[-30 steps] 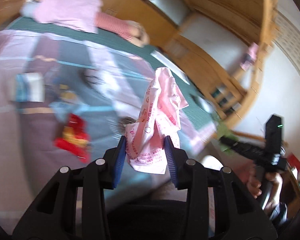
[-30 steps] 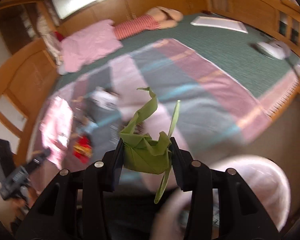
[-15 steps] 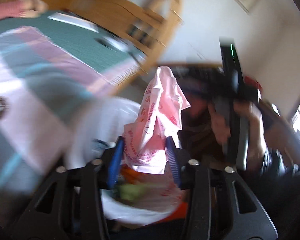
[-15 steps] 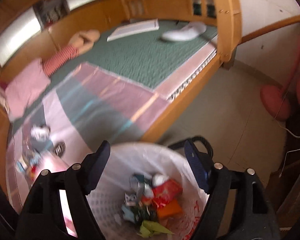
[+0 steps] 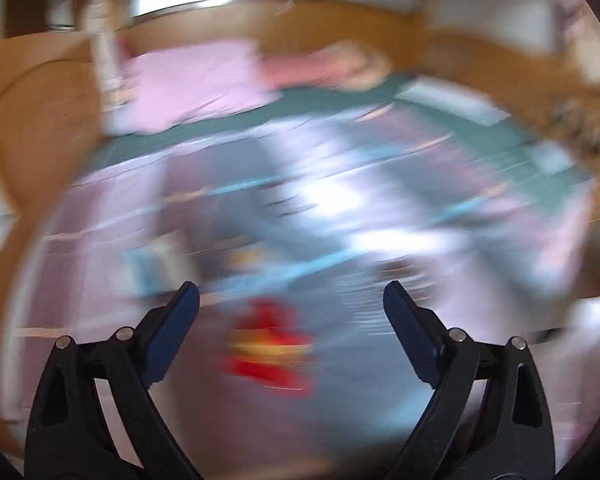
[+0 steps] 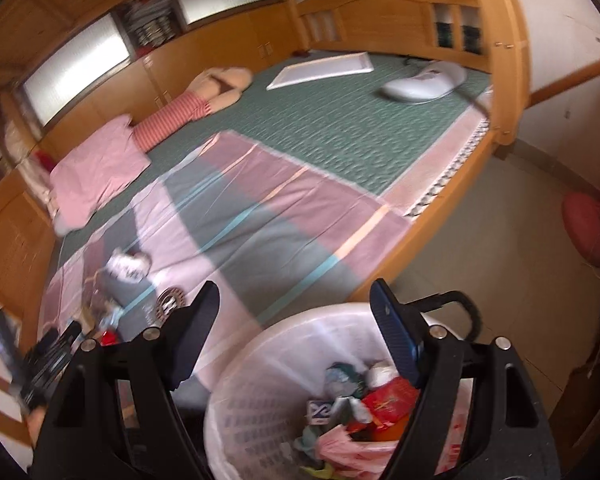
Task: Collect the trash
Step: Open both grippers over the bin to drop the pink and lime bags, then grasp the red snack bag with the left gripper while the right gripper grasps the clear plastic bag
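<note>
Red wrapper (image 5: 270,346), seemingly beyond empty fingers (image 5: 184,316)

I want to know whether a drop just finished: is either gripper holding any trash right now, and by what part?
Nothing is held. The left gripper is opening with nothing between its jaws; the right gripper stands open and empty above the trash bin.

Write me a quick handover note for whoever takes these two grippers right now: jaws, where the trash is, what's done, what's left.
Left gripper: jaws opening wide, nothing between them; its view is blurred.
Right gripper: jaws open, empty, above the white mesh waste basket on the floor by the bed.
Done: a crumpled pink plastic bag and a green scrap lie in the basket with other litter.
Left: a red and yellow wrapper, a white crumpled wrapper and small litter on the striped pink and grey blanket.
</note>
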Demonstrator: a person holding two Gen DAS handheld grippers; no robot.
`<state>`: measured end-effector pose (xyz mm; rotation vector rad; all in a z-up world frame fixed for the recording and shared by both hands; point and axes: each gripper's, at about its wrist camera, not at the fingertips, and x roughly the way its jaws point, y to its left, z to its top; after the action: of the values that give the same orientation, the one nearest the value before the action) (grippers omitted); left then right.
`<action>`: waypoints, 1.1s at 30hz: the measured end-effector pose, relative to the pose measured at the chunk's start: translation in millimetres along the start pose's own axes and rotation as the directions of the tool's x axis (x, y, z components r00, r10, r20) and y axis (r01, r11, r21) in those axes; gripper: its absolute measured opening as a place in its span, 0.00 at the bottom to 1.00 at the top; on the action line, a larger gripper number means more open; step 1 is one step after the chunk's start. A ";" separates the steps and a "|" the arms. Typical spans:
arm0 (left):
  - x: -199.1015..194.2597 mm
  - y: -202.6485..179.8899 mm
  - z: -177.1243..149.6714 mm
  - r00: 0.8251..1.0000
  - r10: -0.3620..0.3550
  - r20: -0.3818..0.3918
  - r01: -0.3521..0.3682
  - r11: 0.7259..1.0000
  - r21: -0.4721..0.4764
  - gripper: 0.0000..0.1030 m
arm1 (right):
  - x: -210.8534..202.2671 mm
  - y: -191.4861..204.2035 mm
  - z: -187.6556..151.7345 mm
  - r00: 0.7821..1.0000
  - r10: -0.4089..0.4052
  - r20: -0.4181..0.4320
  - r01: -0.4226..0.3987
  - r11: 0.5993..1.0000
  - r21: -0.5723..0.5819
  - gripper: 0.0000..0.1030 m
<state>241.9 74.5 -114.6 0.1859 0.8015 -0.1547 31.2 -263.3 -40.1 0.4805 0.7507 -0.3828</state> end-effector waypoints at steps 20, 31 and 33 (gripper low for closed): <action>-46.4 90.6 -25.2 0.999 -0.003 0.034 0.012 0.966 -0.257 0.48 | 91.5 229.6 -45.4 0.957 0.221 -0.188 -0.273 0.905 -0.326 0.74; -61.6 172.0 -46.6 0.997 0.040 -0.069 -0.068 0.876 -0.478 0.48 | 265.7 408.4 -96.5 0.978 0.036 -0.204 -0.173 0.679 -0.713 0.74; -61.7 174.9 -49.1 0.997 0.008 -0.072 -0.042 0.873 -0.486 0.48 | 291.5 412.3 -99.2 0.973 -0.004 -0.229 -0.169 0.659 -0.733 0.74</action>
<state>201.6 259.7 -84.7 -0.2805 0.8812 0.0836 375.1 84.4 -200.0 -0.2472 1.0157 0.0972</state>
